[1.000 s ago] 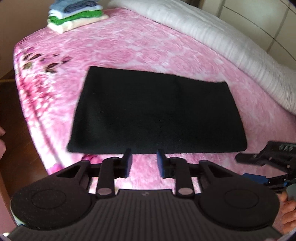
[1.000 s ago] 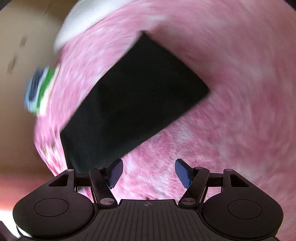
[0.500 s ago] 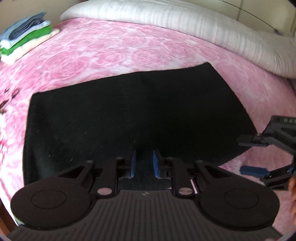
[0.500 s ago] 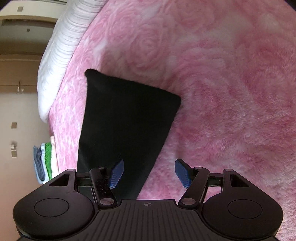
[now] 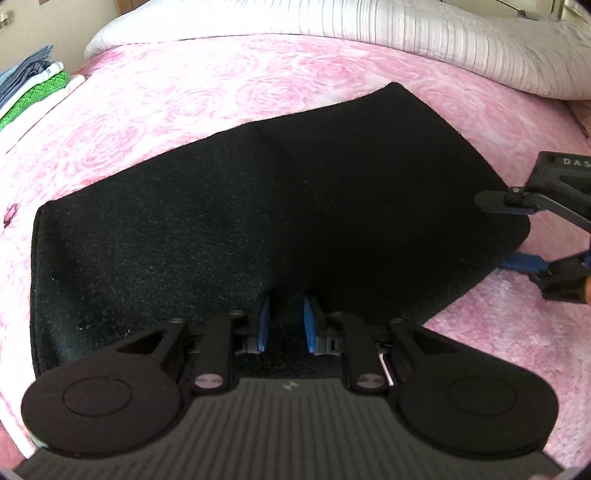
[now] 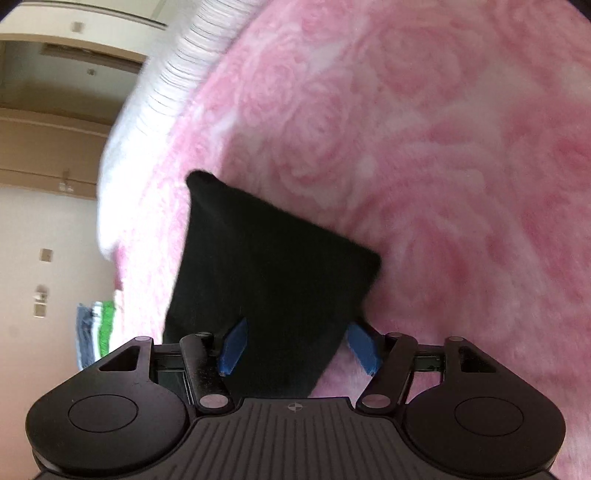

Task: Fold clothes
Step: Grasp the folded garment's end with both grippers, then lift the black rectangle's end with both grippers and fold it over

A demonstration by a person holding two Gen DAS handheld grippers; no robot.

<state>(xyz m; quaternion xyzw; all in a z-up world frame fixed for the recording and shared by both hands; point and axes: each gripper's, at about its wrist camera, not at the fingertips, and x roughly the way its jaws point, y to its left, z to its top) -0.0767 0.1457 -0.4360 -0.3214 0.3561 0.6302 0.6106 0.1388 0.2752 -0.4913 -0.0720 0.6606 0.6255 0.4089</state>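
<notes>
Lying flat on the pink rose-patterned bed cover (image 5: 184, 96), a black garment (image 5: 280, 221), already folded into a long rectangle, is being approached at two places; the step in hand is judged to be the taking-up of its edges for a further fold. The left tongs (image 5: 286, 325) are set over the near long edge, their blue pads a narrow gap apart with dark cloth showing between them; whether cloth is actually pinched cannot be told. The right tongs (image 6: 295, 345) are held wide apart, straddling the garment's right-hand end, one finger above the cloth and the other low against the bed cover beside the corner, as is shown in the left wrist view; nothing is clamped there yet. The next move is judged to call for both tongs to be closed on the fabric, all layers being caught, and the end then carried across toward the far end; a slipped lower layer could spoil the fold. The near edge beneath the left tongs is hidden by the tool body; the garment's kind cannot be made out, its black surface showing almost no detail. A stack of folded clothes (image 5: 33, 88) is cut off at the left, and a white quilt (image 5: 406, 33) is seen along the far side.
</notes>
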